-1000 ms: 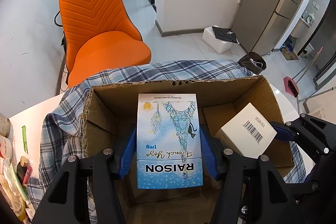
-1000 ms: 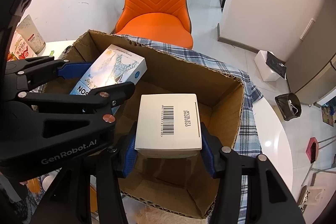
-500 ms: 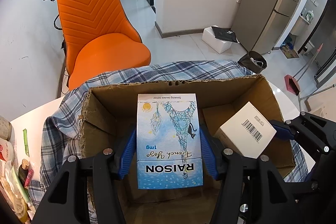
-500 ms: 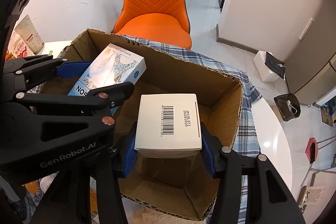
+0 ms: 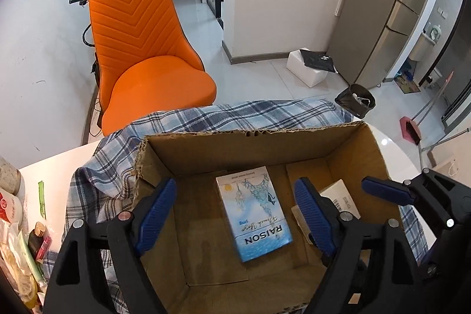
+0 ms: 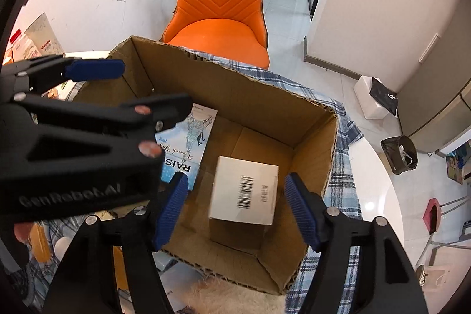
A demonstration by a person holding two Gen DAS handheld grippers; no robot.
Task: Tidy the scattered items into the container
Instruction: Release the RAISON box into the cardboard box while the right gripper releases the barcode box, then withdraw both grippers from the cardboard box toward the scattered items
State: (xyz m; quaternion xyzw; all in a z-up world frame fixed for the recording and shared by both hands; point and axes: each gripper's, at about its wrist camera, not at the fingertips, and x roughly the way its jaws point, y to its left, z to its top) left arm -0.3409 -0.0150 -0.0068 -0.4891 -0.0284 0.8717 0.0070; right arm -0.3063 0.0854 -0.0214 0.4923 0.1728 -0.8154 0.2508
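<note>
You held the left gripper (image 5: pixel 232 211) over the cardboard box (image 5: pixel 250 146), jaws opening and clear of the blue carton (image 5: pixel 254 214), which lay released on the box floor below and between them. To its right, your right gripper (image 6: pixel 235 208) was likewise opening, its pads off the white box (image 6: pixel 244 190) beneath. Both grippers pointed steeply down, apparently so each item dropped straight in. Count: two grippers, two items inside, one container.
</note>
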